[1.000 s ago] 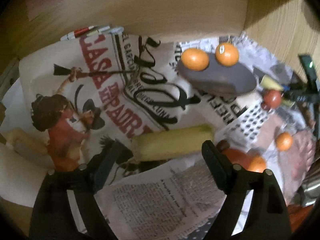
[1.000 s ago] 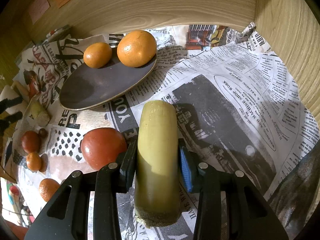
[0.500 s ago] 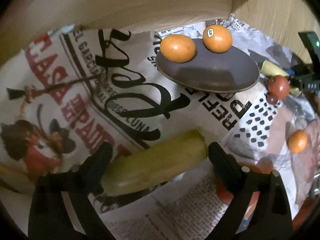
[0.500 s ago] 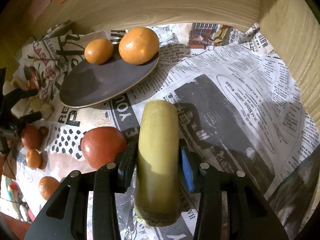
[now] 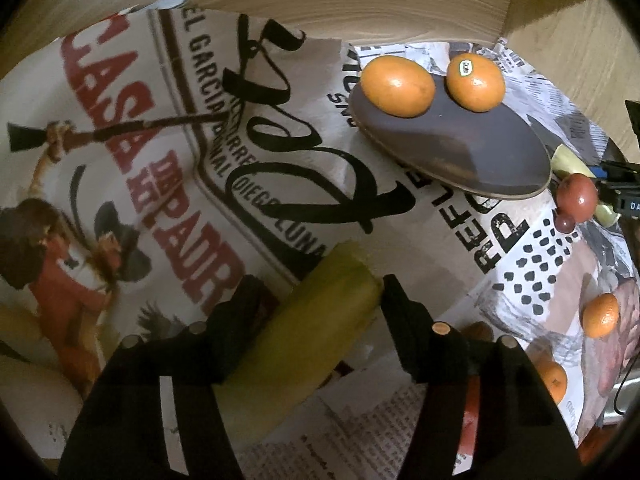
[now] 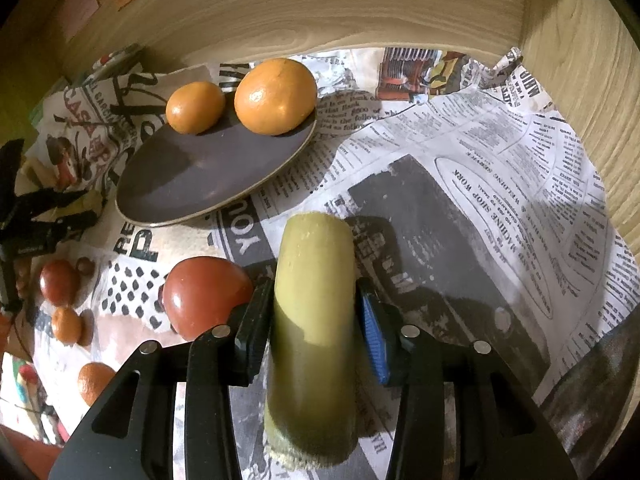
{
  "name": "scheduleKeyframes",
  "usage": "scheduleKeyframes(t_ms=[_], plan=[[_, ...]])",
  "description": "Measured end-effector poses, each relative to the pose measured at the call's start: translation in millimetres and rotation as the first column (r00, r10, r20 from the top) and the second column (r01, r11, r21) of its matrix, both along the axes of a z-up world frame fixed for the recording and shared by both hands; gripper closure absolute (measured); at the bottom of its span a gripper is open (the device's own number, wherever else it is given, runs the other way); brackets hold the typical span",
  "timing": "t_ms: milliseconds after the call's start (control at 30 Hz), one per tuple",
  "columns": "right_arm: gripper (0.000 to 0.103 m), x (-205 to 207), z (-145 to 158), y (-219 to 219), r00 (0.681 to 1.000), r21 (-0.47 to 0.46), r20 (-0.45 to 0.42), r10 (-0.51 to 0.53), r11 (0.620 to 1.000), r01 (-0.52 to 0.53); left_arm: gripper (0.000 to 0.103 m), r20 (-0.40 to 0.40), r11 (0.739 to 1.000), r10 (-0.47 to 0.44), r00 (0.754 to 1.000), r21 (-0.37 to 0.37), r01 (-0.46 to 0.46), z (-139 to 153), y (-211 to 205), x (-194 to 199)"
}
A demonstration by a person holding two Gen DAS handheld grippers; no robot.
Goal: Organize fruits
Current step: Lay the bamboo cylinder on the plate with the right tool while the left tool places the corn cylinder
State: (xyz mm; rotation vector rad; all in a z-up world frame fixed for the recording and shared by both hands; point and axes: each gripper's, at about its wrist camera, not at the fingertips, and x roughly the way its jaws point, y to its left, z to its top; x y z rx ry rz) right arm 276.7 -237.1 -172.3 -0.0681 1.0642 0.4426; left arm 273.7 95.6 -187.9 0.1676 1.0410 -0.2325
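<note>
My left gripper has a yellow-green stick of fruit lying slantwise between its jaws, which are closing; both pads touch it. It rests low over the newspaper. My right gripper is shut on a second yellow-green stick, which stands lengthwise between the pads above the newspaper. A dark oval plate lies beyond both grippers, carrying two oranges. A red round fruit sits just left of my right gripper.
Small oranges and a small red fruit lie scattered on the paper between the two grippers. Wooden walls close the back and right side. The other gripper shows at the left edge of the right wrist view.
My left gripper came down and forward over the lying stick, and its wide jaws closed in onto it. The right gripper and its stick kept still.
</note>
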Motion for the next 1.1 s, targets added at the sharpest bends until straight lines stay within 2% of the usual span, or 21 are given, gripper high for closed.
scheduleKeyframes(t_ms=[133,233,433,600,833,933,1100], plan=[[0.067,0.7,0.3,0.0,1.000,0.010,0.024,-0.018,1.000,0.018,0.056,0.008,1.000,0.020,1.000,0.022,-0.020,2.9,-0.5,0.0],[0.068,-1.3,3.3,-3.0,0.999,0.019,0.038,-0.034,0.999,0.034,0.060,-0.001,0.999,0.036,0.999,-0.021,-0.036,10.1,4.1,0.4],[0.068,-9.0,23.6,-10.6,0.994,0.038,0.100,-0.052,0.998,0.049,0.062,0.053,0.995,0.055,0.997,-0.086,-0.050,37.1,7.9,-11.2],[0.068,-16.3,44.5,-11.9,0.984,0.059,0.168,-0.064,0.997,0.054,0.064,0.149,0.992,0.045,0.988,-0.123,-0.026,70.3,-0.7,-26.7],[0.068,-23.9,60.5,-4.2,0.974,0.089,0.219,-0.056,0.995,0.037,0.067,0.207,0.993,0.026,0.978,-0.120,-0.001,89.3,-16.7,-38.5],[0.068,-25.4,66.8,-0.7,0.969,0.090,0.241,-0.049,0.996,0.028,0.067,0.204,0.986,0.018,0.979,-0.166,0.017,92.2,-21.4,-36.9],[0.068,-24.1,77.9,4.7,0.961,0.098,0.272,-0.040,0.995,0.014,0.067,0.234,0.982,-0.013,0.972,-0.178,0.056,102.9,-43.9,-32.8]])
